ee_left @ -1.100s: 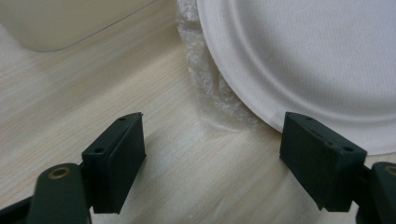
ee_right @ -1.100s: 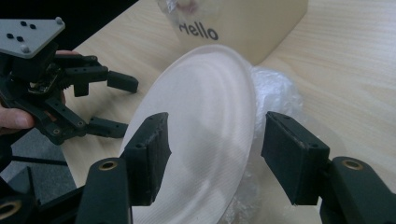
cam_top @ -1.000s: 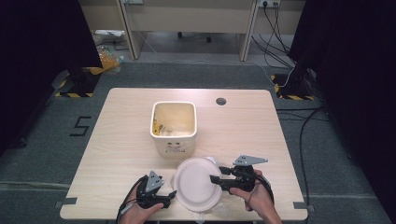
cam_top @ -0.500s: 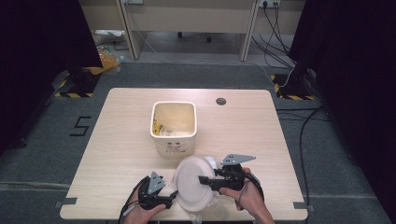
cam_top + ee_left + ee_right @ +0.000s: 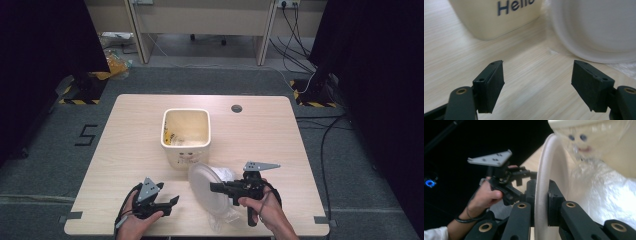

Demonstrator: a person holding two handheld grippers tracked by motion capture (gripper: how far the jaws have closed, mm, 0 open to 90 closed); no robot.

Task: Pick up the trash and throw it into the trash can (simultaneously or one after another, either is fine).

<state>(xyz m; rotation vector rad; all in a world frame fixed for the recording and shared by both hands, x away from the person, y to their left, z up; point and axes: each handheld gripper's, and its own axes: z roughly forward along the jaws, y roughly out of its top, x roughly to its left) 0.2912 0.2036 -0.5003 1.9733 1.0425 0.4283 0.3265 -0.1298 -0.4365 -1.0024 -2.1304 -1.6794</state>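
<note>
Pale wood worktop [image 5: 125, 145], dark floor around. Right hand-held gripper [image 5: 216, 188] just closing, now pinching plate [image 5: 207, 182] by its rim, tilted on edge near bin [image 5: 185, 134], clear bag [image 5: 226, 216] under it. Left hand-held gripper [image 5: 537, 82] spread, holding nothing, just left of plate. Thin rim grip: could slip or twist out mid-lift. Could also knock bin wall, drag bag along, or bend if squeezed harder.

Grey carpet floor [image 5: 45, 165]; black curtains [image 5: 40, 45] both sides; wooden desk [image 5: 200, 20] behind; cables [image 5: 330, 130] right.
</note>
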